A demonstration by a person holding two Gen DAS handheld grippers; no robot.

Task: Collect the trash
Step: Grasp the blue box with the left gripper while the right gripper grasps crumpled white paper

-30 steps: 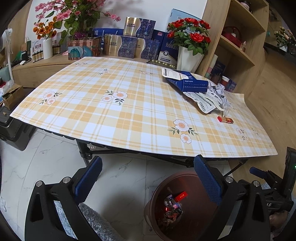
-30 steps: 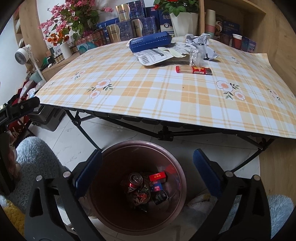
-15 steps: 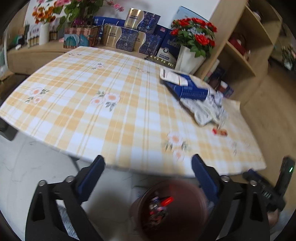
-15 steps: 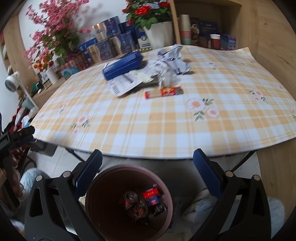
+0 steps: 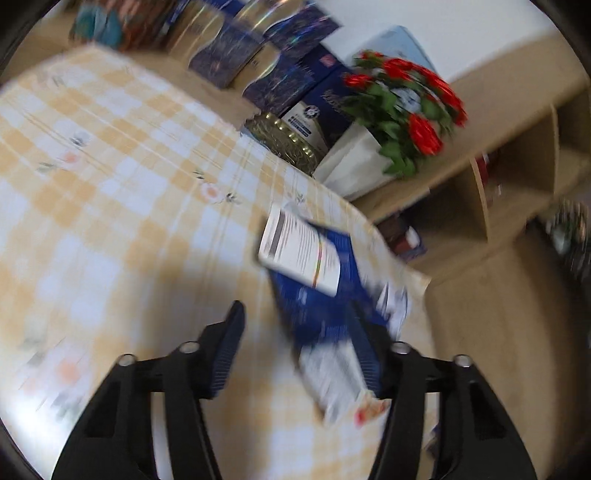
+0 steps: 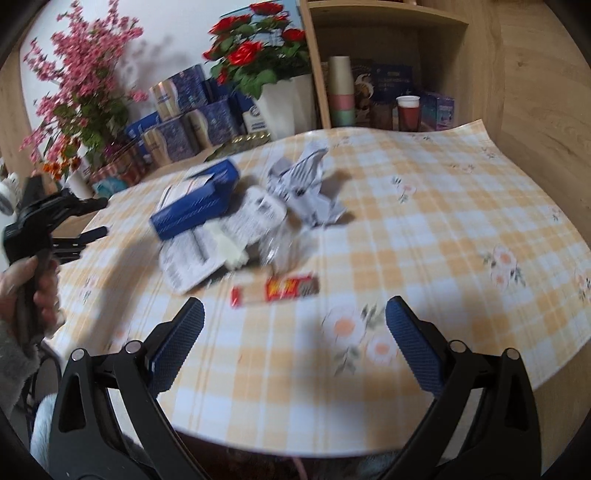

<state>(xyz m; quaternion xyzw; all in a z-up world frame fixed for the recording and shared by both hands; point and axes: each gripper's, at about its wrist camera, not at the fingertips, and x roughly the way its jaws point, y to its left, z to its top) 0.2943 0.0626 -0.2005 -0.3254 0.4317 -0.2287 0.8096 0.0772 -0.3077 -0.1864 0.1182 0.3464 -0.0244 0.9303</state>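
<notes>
Checked tablecloth (image 6: 424, 229) still carried litter: a blue box (image 6: 195, 201), crumpled papers (image 6: 306, 192) and a snack wrapper (image 6: 275, 290) just ahead of the right gripper (image 6: 293, 325), wide open and empty. Left gripper (image 5: 301, 347) had just been closing, half-open, gripping nothing, the box by its right jaw.

Home room, checked tablecloth (image 6: 424, 229), flower vases (image 6: 284, 99), shelves (image 6: 388, 22)

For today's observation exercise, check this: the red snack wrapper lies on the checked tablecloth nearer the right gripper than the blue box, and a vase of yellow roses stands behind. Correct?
Not quite. The roses in the white vase are red, not yellow, as the right wrist view shows. The rest holds: the red snack wrapper lies nearer the right gripper than the blue box.
</notes>
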